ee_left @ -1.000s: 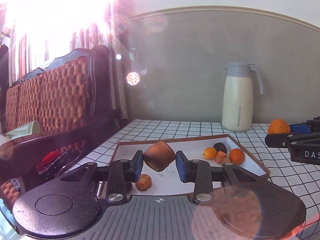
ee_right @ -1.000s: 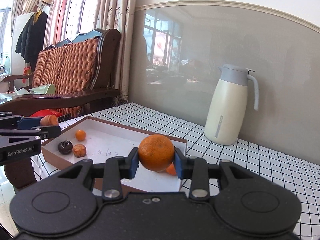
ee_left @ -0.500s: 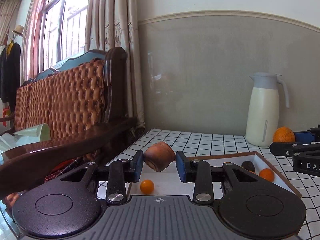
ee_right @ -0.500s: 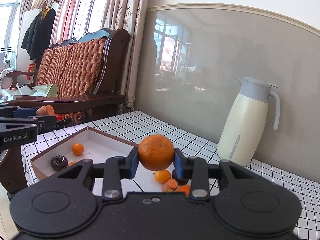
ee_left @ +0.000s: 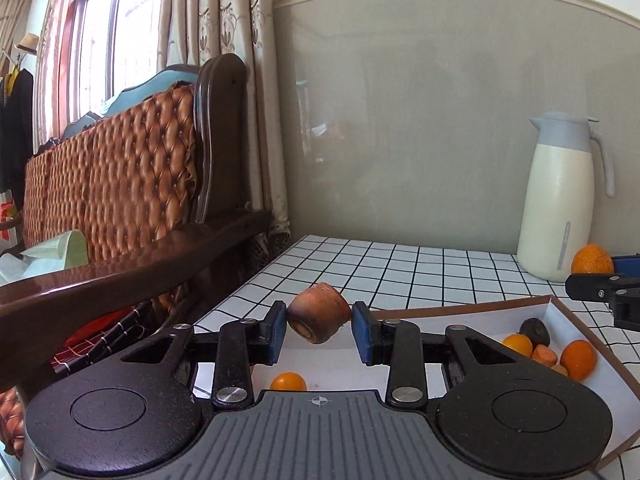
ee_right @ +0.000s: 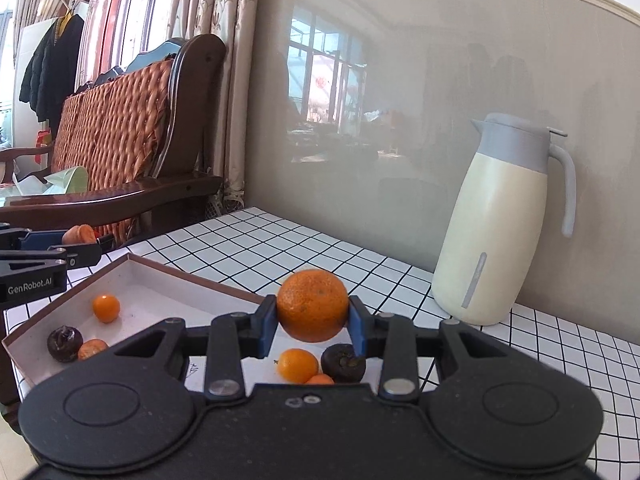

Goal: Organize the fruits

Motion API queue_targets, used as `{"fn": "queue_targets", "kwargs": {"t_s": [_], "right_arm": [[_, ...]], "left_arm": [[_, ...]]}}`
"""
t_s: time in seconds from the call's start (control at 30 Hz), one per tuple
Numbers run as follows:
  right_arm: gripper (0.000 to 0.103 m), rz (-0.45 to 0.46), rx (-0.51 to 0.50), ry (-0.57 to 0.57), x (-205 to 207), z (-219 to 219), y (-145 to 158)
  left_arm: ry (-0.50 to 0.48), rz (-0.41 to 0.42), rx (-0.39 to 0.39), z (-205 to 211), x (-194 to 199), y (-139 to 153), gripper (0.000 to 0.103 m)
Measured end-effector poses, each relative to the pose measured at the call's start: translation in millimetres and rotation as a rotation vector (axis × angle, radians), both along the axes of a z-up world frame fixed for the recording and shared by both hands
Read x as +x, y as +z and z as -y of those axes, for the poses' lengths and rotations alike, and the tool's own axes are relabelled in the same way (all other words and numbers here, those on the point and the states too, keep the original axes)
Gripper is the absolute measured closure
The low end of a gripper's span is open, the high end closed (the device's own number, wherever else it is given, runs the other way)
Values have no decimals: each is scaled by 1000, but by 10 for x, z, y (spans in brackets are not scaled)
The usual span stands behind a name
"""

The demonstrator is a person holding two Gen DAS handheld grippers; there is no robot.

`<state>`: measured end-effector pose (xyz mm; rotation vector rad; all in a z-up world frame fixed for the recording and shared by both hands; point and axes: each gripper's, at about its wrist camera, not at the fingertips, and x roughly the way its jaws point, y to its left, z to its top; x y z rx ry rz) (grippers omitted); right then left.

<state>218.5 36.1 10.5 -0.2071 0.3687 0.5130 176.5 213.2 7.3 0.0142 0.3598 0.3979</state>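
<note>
One shallow box [ee_right: 132,268] on the checked tabletop [ee_right: 320,248] holds six small fruits: four orange, two dark. Above the box, the left hand-held gripper [ee_left: 319,326] clamps a brown fruit [ee_left: 319,312] and the right hand-held gripper [ee_right: 313,322] an orange [ee_right: 313,305].
</note>
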Motion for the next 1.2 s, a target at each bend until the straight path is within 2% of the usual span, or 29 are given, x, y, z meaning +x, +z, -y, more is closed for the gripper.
{"fn": "queue_targets", "kwargs": {"t_s": [0.03, 0.07, 0.1, 0.13, 0.17, 0.2, 0.3, 0.77, 0.9, 1.0, 1.2], "right_arm": [[70, -21, -9, 5, 48, -9, -28], [45, -37, -26, 6, 100, -30, -54], [22, -28, -33, -15, 106, -14, -81], [8, 7, -21, -42, 82, 19, -106], [6, 34, -12, -56, 72, 38, -128], [6, 23, -19, -52, 95, 35, -138], [6, 23, -13, -53, 107, 33, -140], [6, 17, -16, -42, 47, 43, -106], [6, 47, 12, -30, -160, 147, 107], [6, 74, 49, -13, -416, 303, 328], [6, 118, 63, -8, -1077, 654, 565]], "left_arm": [[-1, -24, -2, -3, 46, -42, 65], [0, -48, -8, -2, 77, -86, 55], [9, -45, -6, 23, 61, -120, 14], [18, -22, 17, 61, 21, -135, 0], [11, -13, 44, 89, 5, -131, 0], [12, -12, 61, 101, -8, -109, 0], [17, 7, 33, 81, -25, -85, 0], [-5, 2, 29, 101, -106, -74, 0], [4, 49, -3, 116, -363, 134, 0], [12, 82, 12, 180, -640, 313, 0], [8, 81, -32, 382, -1300, 410, 0]]}}
